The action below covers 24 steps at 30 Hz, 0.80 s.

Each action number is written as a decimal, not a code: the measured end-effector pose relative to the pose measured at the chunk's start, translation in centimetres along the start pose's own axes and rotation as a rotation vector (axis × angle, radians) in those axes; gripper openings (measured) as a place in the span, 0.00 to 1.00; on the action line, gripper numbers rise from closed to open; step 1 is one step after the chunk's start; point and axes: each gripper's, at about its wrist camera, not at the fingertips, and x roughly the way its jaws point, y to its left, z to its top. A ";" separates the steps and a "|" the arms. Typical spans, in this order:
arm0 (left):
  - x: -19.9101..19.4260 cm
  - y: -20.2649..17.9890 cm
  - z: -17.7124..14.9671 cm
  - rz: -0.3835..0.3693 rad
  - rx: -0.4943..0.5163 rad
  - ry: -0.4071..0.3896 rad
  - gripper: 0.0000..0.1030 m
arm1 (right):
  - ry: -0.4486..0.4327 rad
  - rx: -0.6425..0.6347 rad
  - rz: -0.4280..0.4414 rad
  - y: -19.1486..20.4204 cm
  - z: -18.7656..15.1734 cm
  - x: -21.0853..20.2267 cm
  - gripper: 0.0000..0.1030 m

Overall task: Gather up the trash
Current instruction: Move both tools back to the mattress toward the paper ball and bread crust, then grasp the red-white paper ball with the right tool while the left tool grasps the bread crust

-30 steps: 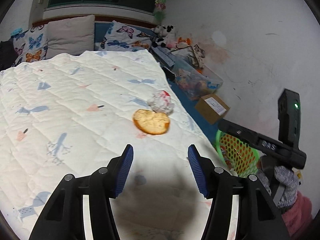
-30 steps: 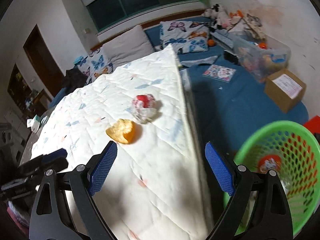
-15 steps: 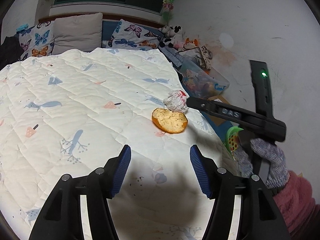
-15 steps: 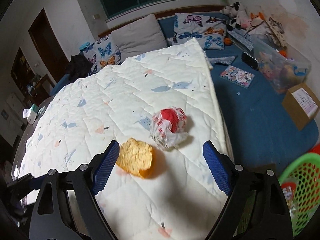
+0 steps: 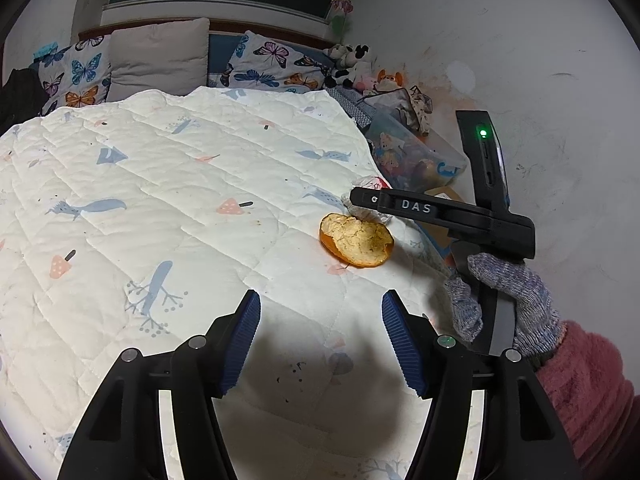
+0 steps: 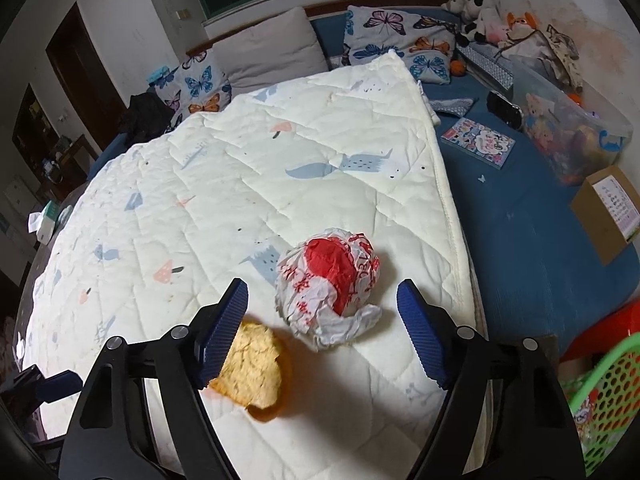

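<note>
Lying beside wrapper (image 6: 328,280): orange peel (image 6: 252,372), maybe touching.

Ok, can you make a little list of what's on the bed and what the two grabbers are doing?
place: white quilt on a bed
trash one: crumpled wrapper, red and white
trash two: orange peel, beside the wrapper
right gripper: jaws open and just been closing, wrapper between them, not pressed yet
left gripper: jaws open, empty, short of the peel
basket: green, off the bed's right edge
</note>
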 end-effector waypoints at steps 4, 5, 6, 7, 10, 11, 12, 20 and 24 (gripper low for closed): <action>0.7 -0.4 0.2 0.004 0.014 0.015 0.62 | 0.022 -0.002 -0.001 -0.2 0.1 0.9 0.62; 0.8 -0.5 0.2 0.004 0.018 0.017 0.63 | 0.024 -0.001 0.000 -0.2 0.0 1.0 0.59; 1.0 -0.7 0.3 0.005 0.023 0.020 0.63 | 0.025 0.001 0.003 -0.2 -0.1 1.0 0.57; 1.2 -0.7 0.3 0.005 0.026 0.022 0.63 | 0.027 0.003 0.009 -0.3 -0.1 1.0 0.54; 1.8 -1.0 0.5 0.003 0.035 0.033 0.64 | 0.018 0.001 0.008 -0.4 -0.2 0.6 0.51; 2.1 -1.1 0.6 0.001 0.037 0.037 0.65 | 0.013 0.002 0.007 -0.5 -0.2 0.4 0.51; 2.3 -1.2 0.7 0.001 0.038 0.041 0.66 | 0.006 0.009 0.012 -0.7 -0.2 0.0 0.51; 4.9 -3.2 1.9 0.007 0.090 0.057 0.78 | -0.052 0.027 0.010 -2.1 -1.0 -4.1 0.51; 6.8 -4.5 2.3 0.018 0.135 0.072 0.81 | -0.073 0.043 0.006 -2.9 -1.7 -5.9 0.51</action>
